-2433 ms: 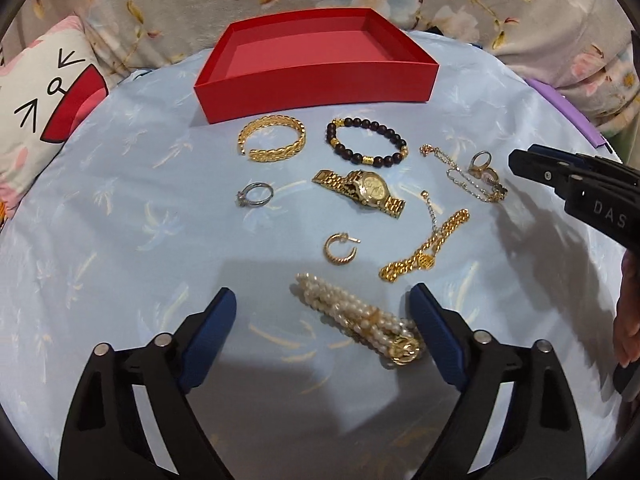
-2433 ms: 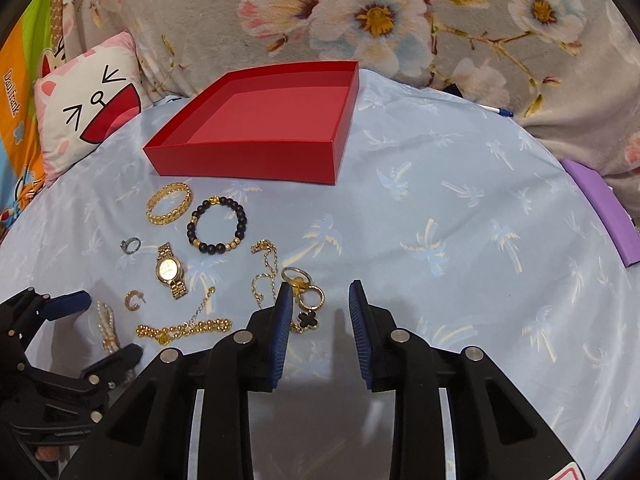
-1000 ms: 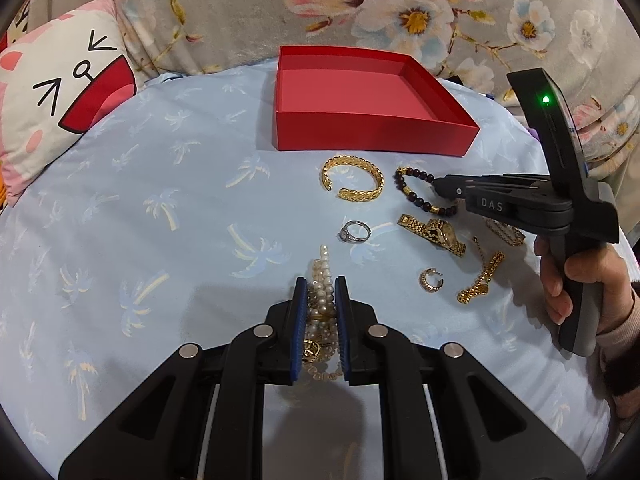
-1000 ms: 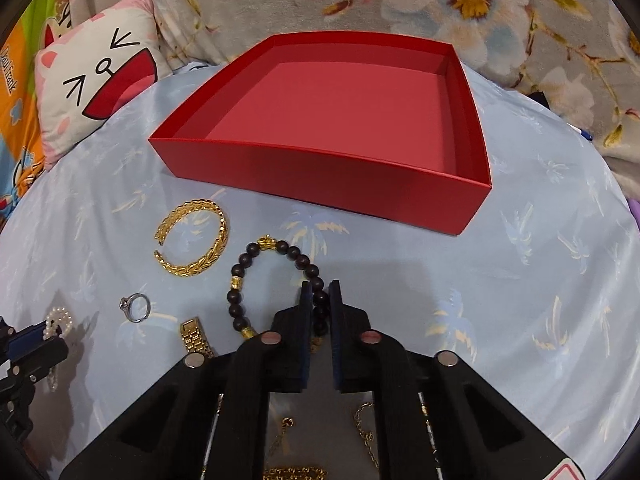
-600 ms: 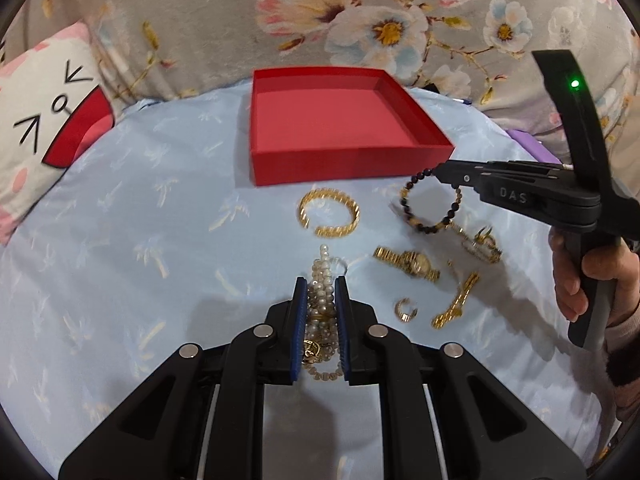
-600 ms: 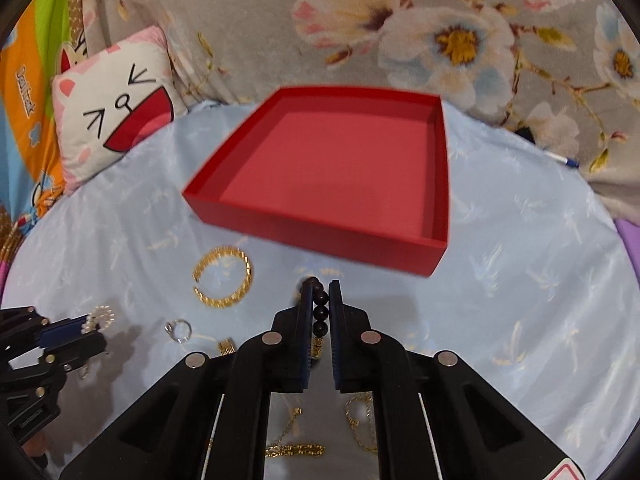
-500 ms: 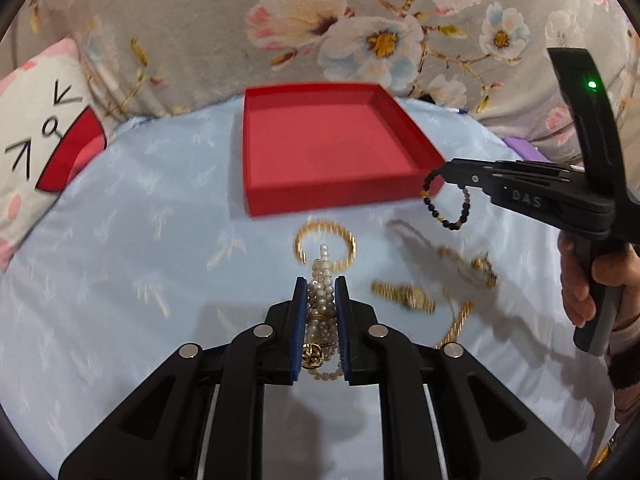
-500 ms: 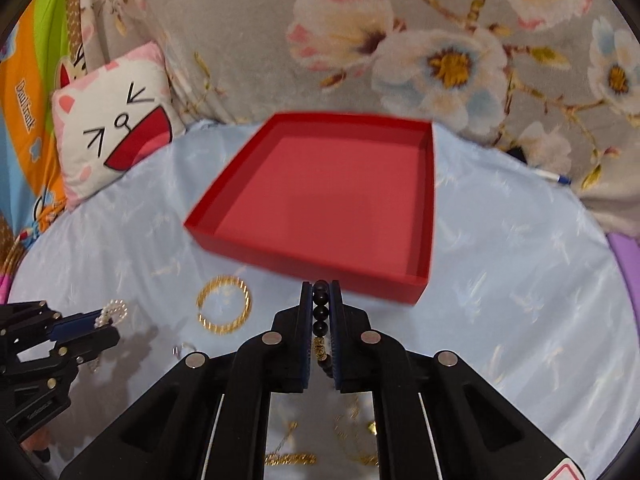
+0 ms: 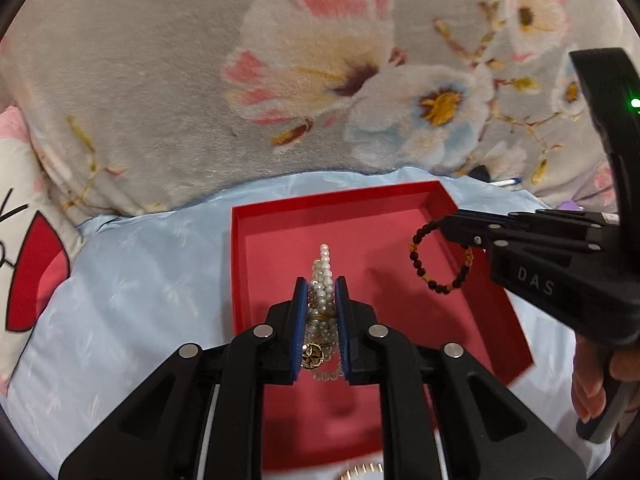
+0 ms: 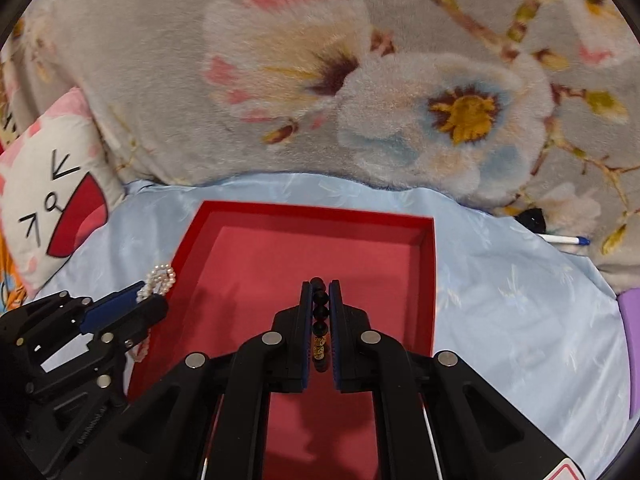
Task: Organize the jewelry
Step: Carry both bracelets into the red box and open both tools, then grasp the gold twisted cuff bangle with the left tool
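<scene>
Pearl bracelet and dark beaded bracelet hang over shallow red tray.

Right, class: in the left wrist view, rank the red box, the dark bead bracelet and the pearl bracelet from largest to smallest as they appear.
1. Red box, by far the largest.
2. Dark bead bracelet and pearl bracelet: unsure. The pearl one sits closer to the camera and is partly hidden in the left hand-held gripper.

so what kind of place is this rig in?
Looks like a home, probably a bed or sofa, not a lab bench. A fluffy floral blanket hangs behind, a cartoon cat cushion sits at the left, and the red tray rests on a pale blue printed sheet.
</scene>
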Motion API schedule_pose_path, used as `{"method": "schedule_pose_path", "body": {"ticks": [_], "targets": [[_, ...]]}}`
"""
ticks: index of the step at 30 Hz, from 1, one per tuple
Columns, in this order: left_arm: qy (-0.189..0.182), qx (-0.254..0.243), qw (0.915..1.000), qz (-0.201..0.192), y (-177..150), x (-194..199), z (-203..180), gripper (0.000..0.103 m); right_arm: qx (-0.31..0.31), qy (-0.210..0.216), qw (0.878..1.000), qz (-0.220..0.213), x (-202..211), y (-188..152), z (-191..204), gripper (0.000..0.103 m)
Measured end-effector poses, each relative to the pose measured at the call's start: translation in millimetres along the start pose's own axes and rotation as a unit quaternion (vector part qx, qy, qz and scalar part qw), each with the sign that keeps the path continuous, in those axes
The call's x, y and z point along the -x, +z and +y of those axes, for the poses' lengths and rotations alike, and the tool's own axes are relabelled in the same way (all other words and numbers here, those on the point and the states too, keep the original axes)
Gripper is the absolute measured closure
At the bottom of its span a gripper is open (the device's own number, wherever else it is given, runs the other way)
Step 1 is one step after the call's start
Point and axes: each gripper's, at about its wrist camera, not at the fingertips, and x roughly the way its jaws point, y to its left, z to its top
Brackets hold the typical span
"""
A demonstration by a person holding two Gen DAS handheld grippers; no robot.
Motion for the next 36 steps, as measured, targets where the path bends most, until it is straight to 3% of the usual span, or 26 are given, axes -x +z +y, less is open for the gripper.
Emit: {"method": "schedule_pose_path", "body": {"ticks": [7,13,16,24,30,36], "targets": [[-0.007,0.015,0.9978,0.064,18.4,-77.0,12.5,0.090,-0.004,-0.042,0.998,0.042,-66.6,17.0,-15.1,0.096],[0.021,0.008,0.9976,0.066,18.9,-92.8,11.7,0.088,0.007,-0.079,0.996,0.039,-78.4,14.9,-25.0,0.094],[0.030,0.013,0.9976,0.060,20.7,-94.9,13.9,0.063,0.002,-0.069,0.997,0.024,-69.5,12.0,-29.4,0.091],[0.023,0.026,0.9992,0.018,7.8,-49.9,21.8,0.058,-0.009,-0.024,0.999,-0.024,-5.1,-20.2,-38.7,0.080],[0.039,0.006,0.9991,-0.012,-37.4,15.5,16.7,0.041,-0.008,-0.002,0.999,-0.039,61.9,-80.9,-48.6,0.076],[0.040,0.011,0.9991,-0.005,-94.9,62.6,12.8,0.039,-0.012,0.005,0.999,-0.040,112.9,-159.2,-55.7,0.071]]}}
